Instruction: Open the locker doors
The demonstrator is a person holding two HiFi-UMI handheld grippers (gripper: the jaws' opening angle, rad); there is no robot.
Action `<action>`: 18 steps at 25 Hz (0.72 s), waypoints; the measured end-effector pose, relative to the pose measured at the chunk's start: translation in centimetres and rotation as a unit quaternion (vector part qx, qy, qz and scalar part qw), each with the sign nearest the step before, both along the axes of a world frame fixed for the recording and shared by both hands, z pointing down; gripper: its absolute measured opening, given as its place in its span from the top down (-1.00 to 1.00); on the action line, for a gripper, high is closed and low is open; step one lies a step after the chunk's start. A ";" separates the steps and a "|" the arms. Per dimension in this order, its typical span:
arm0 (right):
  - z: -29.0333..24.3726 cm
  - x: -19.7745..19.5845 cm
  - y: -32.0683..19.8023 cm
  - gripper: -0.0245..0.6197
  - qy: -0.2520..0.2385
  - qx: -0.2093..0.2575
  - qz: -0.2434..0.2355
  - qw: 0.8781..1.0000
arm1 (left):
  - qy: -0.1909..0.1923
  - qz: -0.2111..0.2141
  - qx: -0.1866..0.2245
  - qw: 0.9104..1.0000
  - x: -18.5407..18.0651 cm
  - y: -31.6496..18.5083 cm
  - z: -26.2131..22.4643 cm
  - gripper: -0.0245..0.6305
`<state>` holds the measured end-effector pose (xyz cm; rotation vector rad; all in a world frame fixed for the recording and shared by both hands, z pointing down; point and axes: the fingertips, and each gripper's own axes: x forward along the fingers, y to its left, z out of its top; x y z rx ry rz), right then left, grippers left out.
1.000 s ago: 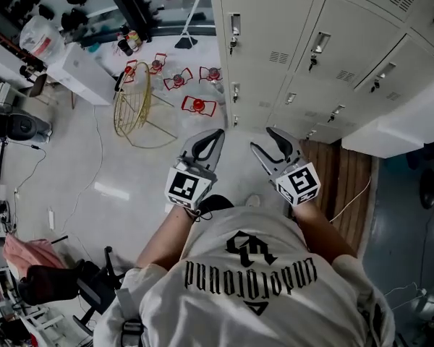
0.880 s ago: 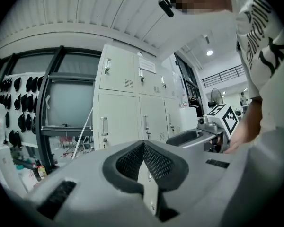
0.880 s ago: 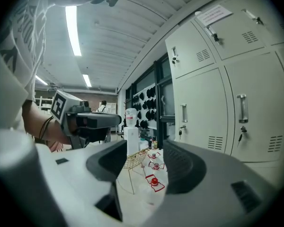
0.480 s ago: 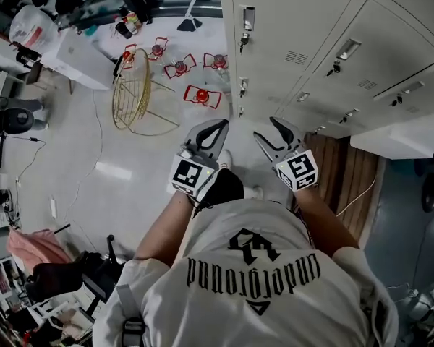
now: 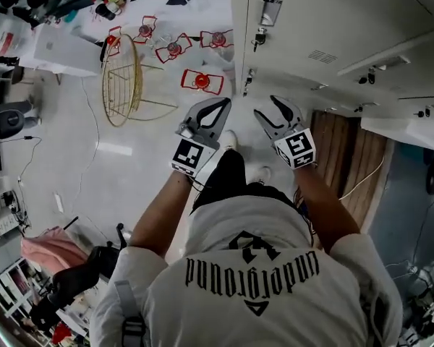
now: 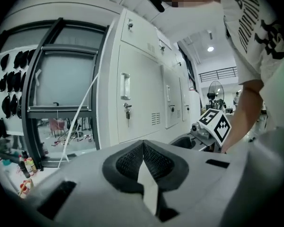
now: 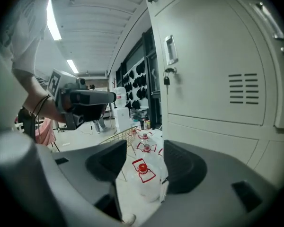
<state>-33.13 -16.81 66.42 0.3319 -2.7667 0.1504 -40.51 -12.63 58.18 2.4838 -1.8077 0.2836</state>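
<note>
Grey locker doors (image 5: 311, 13) just ahead, untouched, left tongs (image 5: 221, 102) closed empty, right tongs (image 5: 265, 106) spread empty.

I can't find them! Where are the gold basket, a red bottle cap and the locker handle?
gold basket (image 5: 104, 89), head view, its wire rim.
red bottle cap (image 7: 142, 168), right gripper view, top of the cap.
locker handle (image 7: 170, 50), right gripper view, middle of the metal plate.

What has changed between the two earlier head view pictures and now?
The person has stepped closer to the lockers, carrying the left gripper and right gripper toward them. The right gripper's jaws have just been opening slightly, nothing between them. Nothing taken hold of. Their doors stay closed; left gripper stays shut; wire basket unmoved.
</note>
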 end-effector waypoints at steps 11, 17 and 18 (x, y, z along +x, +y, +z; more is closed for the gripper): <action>12.8 -6.9 -6.4 0.14 0.044 -0.029 0.007 0.999 | 0.010 0.016 -0.035 0.999 -4.4 -6.2 9.6 0.90; 18.6 -8.6 -8.1 0.13 0.066 -0.048 0.027 0.996 | 0.015 0.022 -0.061 0.998 -5.5 -6.8 14.2 0.90; 19.2 -8.9 -8.5 0.13 0.066 -0.050 0.030 0.996 | 0.017 0.022 -0.064 0.998 -5.7 -6.9 14.7 0.90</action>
